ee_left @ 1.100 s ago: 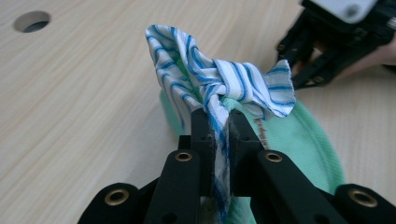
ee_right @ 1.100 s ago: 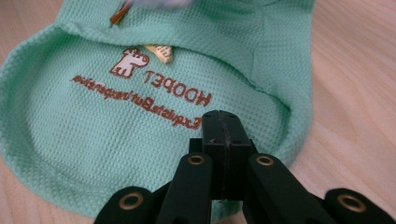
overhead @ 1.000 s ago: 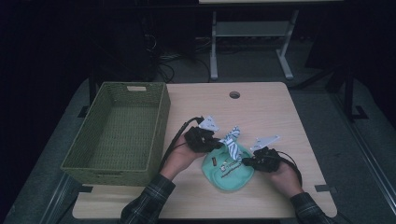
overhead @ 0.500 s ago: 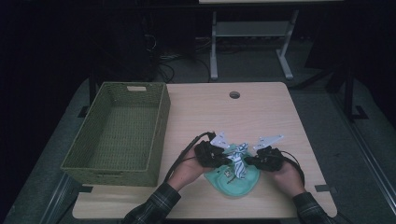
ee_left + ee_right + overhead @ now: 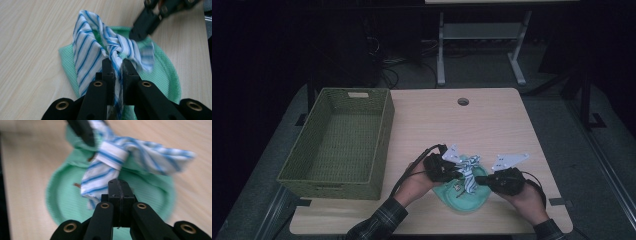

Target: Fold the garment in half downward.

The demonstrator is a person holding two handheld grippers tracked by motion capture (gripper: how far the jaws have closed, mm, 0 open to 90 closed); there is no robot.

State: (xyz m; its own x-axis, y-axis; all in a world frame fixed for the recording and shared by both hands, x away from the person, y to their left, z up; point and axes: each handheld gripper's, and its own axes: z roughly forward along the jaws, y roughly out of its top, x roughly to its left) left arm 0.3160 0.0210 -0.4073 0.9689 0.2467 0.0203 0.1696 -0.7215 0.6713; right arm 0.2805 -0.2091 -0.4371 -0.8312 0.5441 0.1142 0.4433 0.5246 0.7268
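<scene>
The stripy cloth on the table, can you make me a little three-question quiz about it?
1. True or false: the left tool is clamped on the striped cloth.
2. What lies under the striped cloth: A a green cloth, B a plate, C a book?
3. What stands on the table to the person's left?

Key: 1 true. 2 A. 3 a green woven basket.

A knotted blue-and-white striped cotton cloth (image 5: 107,50) is sitting bunched on a rounded mint-green woven cloth (image 5: 165,75), which is lying flat at the wooden table's near edge.
</scene>
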